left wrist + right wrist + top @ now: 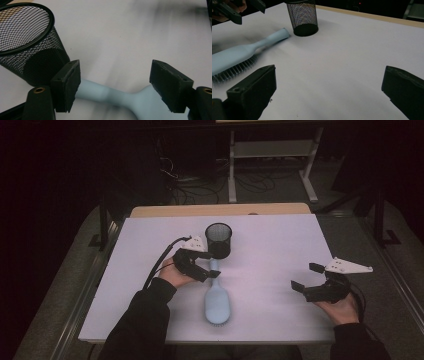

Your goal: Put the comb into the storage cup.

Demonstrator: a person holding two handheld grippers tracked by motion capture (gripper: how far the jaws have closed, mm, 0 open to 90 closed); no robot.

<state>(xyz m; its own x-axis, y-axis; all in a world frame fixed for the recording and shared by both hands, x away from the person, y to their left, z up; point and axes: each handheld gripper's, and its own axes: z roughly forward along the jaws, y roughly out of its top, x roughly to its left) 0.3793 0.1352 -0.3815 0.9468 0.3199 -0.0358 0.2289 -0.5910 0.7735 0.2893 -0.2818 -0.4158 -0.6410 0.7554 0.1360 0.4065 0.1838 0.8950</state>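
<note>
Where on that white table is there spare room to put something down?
Bare white sheet stretches between the mesh cup and the right tongs, and along the far edge. It is crowded where the left tongs straddle the blue brush beside the cup.

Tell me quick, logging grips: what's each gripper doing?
Left gripper: open, jaws astride the blue hairbrush handle, not gripping.
Right gripper: open, holding nothing.

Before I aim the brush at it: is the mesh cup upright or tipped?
Upright. The mesh cup stands on its base on the white table, its round rim facing up, beside the handle end of the blue brush.
</note>
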